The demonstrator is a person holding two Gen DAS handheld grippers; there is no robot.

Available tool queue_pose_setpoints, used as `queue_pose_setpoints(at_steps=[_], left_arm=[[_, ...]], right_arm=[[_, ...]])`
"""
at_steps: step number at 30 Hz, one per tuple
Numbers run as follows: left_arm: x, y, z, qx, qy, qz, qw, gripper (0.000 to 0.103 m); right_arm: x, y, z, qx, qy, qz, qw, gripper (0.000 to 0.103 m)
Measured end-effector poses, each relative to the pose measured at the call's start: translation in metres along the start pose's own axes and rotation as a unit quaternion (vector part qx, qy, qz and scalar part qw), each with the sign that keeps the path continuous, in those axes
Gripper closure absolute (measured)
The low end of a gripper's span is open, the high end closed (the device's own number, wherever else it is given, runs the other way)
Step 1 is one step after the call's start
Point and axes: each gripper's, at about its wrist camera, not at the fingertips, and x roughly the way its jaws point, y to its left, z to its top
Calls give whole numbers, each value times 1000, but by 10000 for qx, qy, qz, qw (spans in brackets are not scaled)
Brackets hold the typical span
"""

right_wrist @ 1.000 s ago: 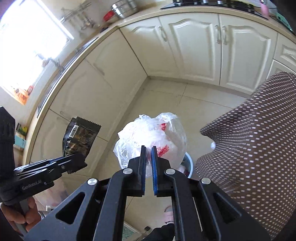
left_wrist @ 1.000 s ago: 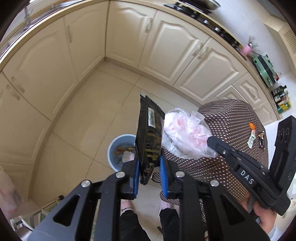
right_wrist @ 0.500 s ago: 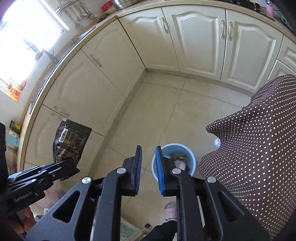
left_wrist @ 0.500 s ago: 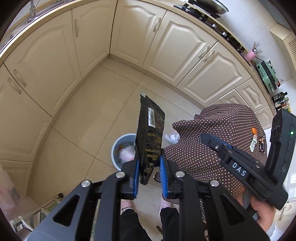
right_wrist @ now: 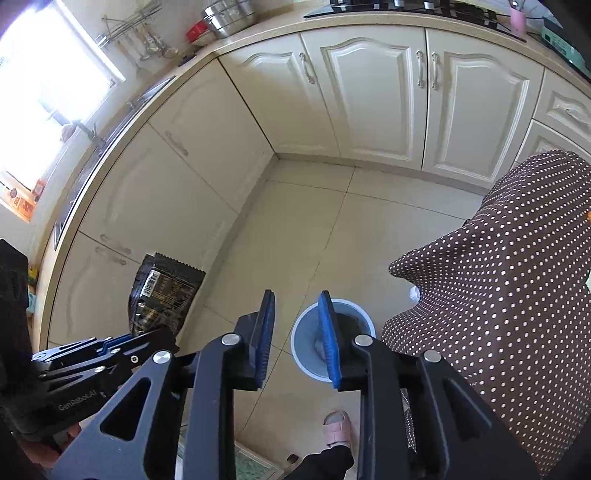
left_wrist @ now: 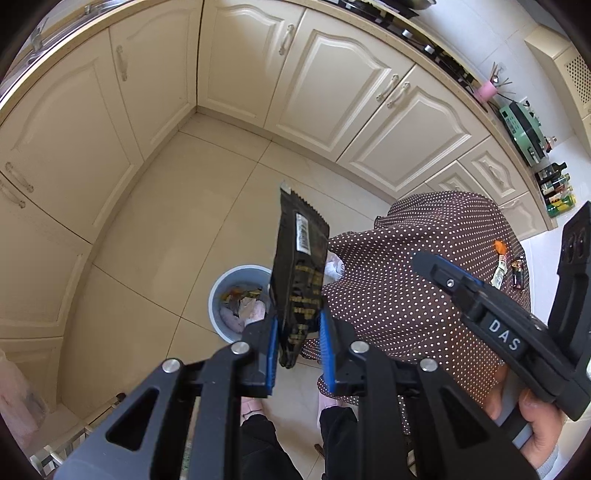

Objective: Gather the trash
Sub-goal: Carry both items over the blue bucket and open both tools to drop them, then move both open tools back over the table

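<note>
While the left hand-held gripper (left_wrist: 297,339) points steeply down with its blue pads clenched on the lower end of a black snack wrapper (left_wrist: 301,275), the wrapper stands nearly upright above the floor, its barcode label facing the camera. The right hand-held gripper (right_wrist: 297,338) is empty; its jaws are opening and nothing lies between the blue pads. Seen from the right wrist, the same wrapper (right_wrist: 164,295) sticks up out of the left gripper at the lower left. Below both grippers a pale blue bin (left_wrist: 221,295) stands on the tiled floor (left_wrist: 177,206), with crumpled paper and wrappers already inside it. Just beside the bin on the right hangs a brown cloth with white dots (left_wrist: 424,258), draped over a piece of furniture that it hides, and a few small packets rest on its far edge. Beyond the floor, cream cabinet doors (left_wrist: 332,85) run round the corner under the counter (right_wrist: 280,22), which carries a hob and metal bowls
</note>
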Motion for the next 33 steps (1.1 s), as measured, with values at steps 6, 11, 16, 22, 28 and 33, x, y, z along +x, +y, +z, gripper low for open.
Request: queue_pose_setpoints(at_steps=[6, 11, 16, 22, 28, 33], left_arm=[[1, -15, 6, 107, -8, 74, 9999, 80], [3, -25, 8, 219, -27, 184, 9996, 71], [-1, -33, 8, 290, -87, 228, 9993, 63], [-11, -53, 11, 448, -210, 179, 9986, 59], [-9, -110, 17, 859, -247, -6, 9960, 59], [9, -189, 19, 1274, -185, -182, 9915, 57]], right_arm=[[-8, -8, 1, 61, -73, -15, 10000, 78], [-14, -13, 0, 94, -108, -15, 9999, 78], [-21, -18, -2, 129, -134, -24, 9998, 78], [-40, -28, -3, 233, -286, -67, 9993, 78], [-78, -73, -6, 571, -581, -220, 9964, 74], [-108, -137, -8, 868, -767, -390, 9925, 72]])
